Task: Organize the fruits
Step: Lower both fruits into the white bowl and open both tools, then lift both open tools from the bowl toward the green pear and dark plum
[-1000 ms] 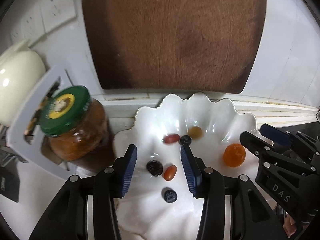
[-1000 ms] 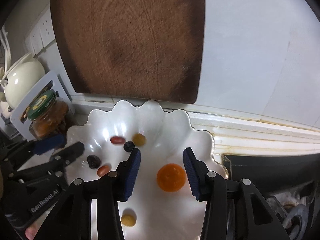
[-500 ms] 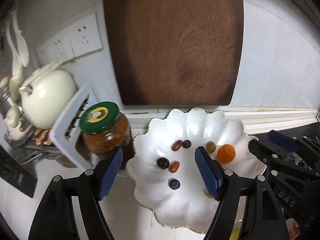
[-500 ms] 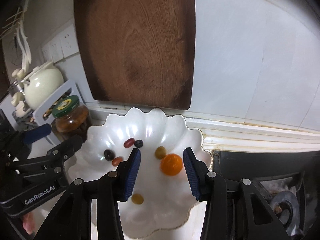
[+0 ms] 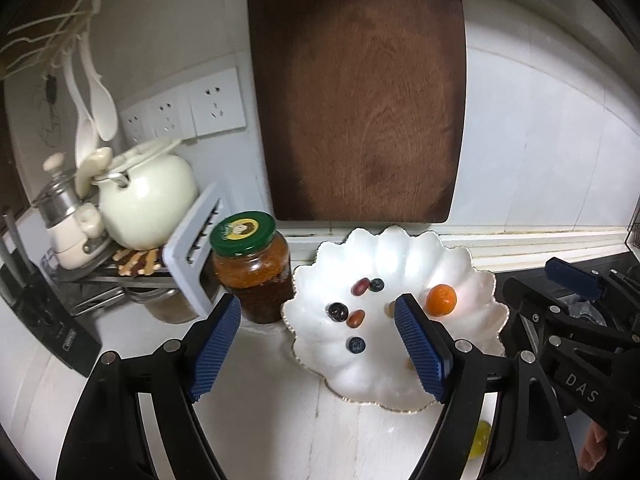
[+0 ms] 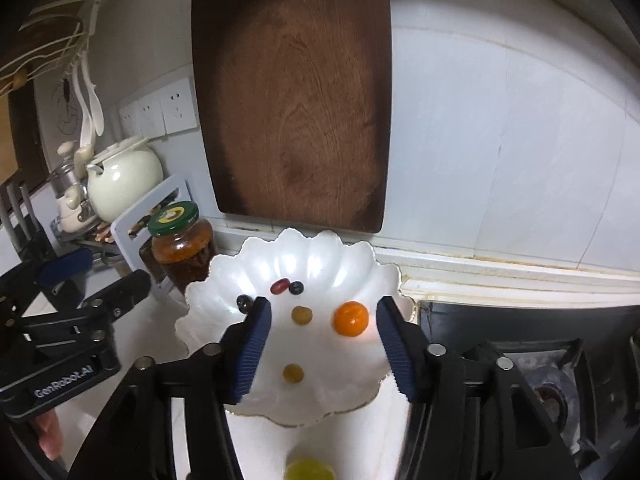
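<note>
A white scalloped plate (image 5: 400, 380) (image 6: 340, 256) holds an orange (image 5: 441, 300) (image 6: 351, 318), a red fruit (image 5: 360, 286), blueberries (image 5: 355, 345), a dark grape (image 5: 338, 312) and two yellow-brown fruits (image 6: 301, 315). A green fruit (image 6: 310, 470) lies on the counter in front of the plate. My left gripper (image 5: 318, 308) hovers over the plate's left side, jaws opening, nothing gripped. My right gripper (image 6: 324, 312) hangs over the plate's right half, jaws opening, with the orange lying free beyond its pads. Each gripper also shows in the other's view, the right gripper (image 5: 540, 280) and the left gripper (image 6: 108, 274).
A green-lidded jar (image 5: 250, 264) stands against the plate's left rim. A dark wooden chopping board (image 5: 360, 100) leans on the tiled wall behind. A white teapot (image 5: 148, 196) and rack sit far left. A black stove (image 6: 540, 360) lies to the right.
Both grippers pulled back and up from the plate, which now looks smaller. Both pairs of jaws spread wider. The fruits stayed in the plate.
</note>
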Motion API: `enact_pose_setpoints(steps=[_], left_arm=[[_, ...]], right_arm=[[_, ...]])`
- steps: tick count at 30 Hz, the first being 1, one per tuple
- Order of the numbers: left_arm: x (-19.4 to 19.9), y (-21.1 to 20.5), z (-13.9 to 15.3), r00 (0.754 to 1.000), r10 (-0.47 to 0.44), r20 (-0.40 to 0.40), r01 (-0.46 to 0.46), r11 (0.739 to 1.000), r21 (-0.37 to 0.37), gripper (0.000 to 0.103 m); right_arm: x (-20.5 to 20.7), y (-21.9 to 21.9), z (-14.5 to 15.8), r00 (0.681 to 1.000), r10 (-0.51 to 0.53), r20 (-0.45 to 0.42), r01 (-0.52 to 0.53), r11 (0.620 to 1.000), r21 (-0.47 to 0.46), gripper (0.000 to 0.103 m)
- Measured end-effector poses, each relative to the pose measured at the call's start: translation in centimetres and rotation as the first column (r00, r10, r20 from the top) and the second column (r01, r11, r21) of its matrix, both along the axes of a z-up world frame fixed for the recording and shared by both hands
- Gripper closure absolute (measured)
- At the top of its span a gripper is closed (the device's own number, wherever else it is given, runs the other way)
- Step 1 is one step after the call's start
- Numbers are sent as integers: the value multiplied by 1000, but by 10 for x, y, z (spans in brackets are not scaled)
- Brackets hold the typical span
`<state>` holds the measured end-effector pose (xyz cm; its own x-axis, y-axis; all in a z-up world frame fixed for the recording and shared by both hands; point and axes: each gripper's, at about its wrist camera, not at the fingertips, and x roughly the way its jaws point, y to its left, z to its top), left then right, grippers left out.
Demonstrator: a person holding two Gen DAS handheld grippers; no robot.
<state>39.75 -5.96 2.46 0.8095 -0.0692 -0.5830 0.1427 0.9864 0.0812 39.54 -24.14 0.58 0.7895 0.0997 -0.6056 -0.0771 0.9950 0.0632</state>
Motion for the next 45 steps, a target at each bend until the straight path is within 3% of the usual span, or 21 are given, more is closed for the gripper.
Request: enact_pose_setpoints(steps=[19,31,45], left_arm=[[-82,9,22,997,11,83,-10,1000,-20,21],[-115,8,6,998,40,40,-39,999,-30,21],[-133,5,-37,994,90,-56,-92,995,-26,21]], right_arm=[[-69,-4,13,996,64,55,-66,998,24,47],[-96,-9,1,993,106,53,-109,993,48,46],[-108,-10,-35,988,155,-14,-155,987,38,46]])
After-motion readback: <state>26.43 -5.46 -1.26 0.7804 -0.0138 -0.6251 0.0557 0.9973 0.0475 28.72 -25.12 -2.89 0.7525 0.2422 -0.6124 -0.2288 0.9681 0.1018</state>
